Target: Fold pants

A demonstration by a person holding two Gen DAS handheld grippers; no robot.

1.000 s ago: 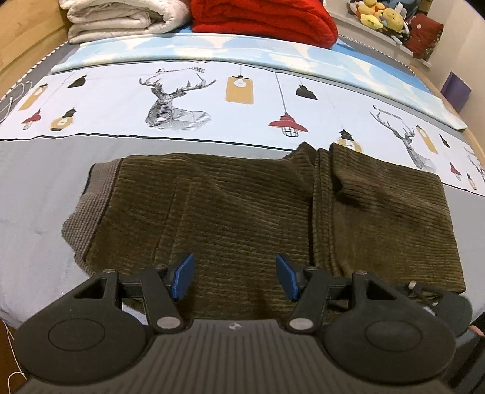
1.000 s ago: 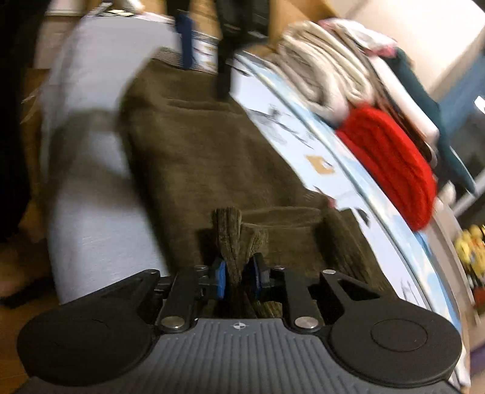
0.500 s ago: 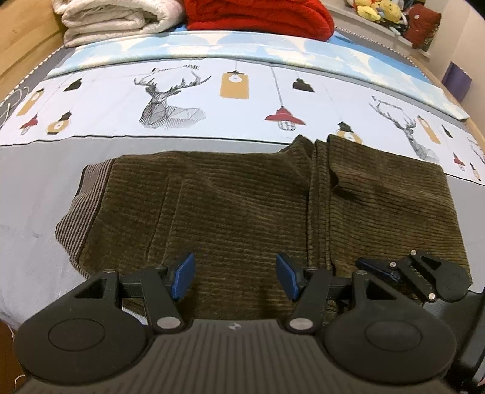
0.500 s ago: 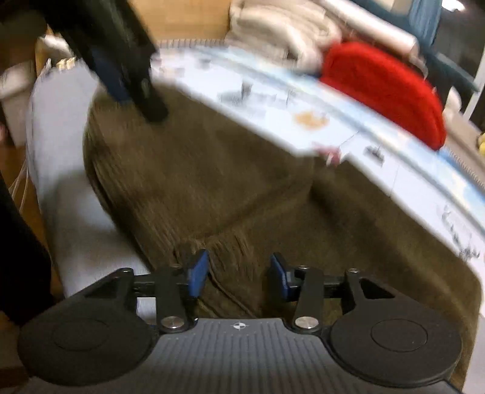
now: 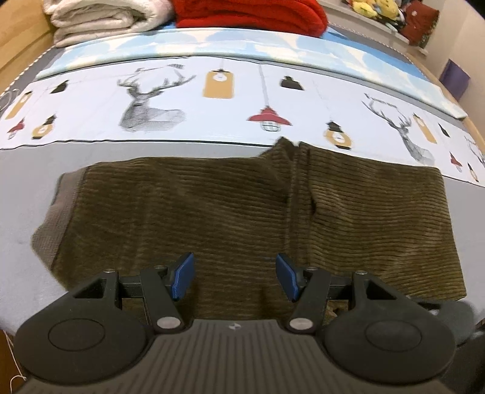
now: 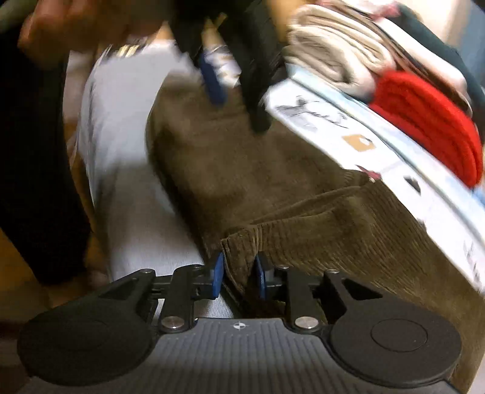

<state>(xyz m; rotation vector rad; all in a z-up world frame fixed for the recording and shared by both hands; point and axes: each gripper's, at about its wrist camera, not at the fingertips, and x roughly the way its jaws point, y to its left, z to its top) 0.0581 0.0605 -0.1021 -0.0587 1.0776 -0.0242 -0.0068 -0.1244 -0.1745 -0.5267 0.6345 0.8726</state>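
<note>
pants (image 5: 230, 212): one pair, olive-brown corduroy, lying flat across the near edge of the bed (image 5: 27, 181) on its grey sheet, already doubled over once; a thick fold seam runs across the cloth to the right of its middle. ribbed waistband (image 5: 57, 212) at the left end of the pants, paler and greyer than the rest.

left gripper (image 5: 235, 280): hovering over the near edge of the pants, blue pads wide apart, nothing between them; cloth shows in the gap.

right gripper (image 6: 239, 274): at the near edge of the pants by the fold seam, pads drawn together on a bunched ridge of corduroy, which stands up between them.

handling, judged: soft, limp, fairly thick fabric with some weight; it will drape and sag from any single hold, and the ribbed surface should not slip in the pads. stacked layers make a bulky bite, so a pinch at a corner or hem edge, catching all layers, looks best; one hold at each near corner would carry the cloth over evenly.

other items beyond the pants: printed sheet (image 5: 212, 100) with deer and lanterns, red blanket (image 5: 248, 12), folded cream bedding (image 5: 100, 18), stuffed toys (image 5: 376, 7) at the far right.
</note>
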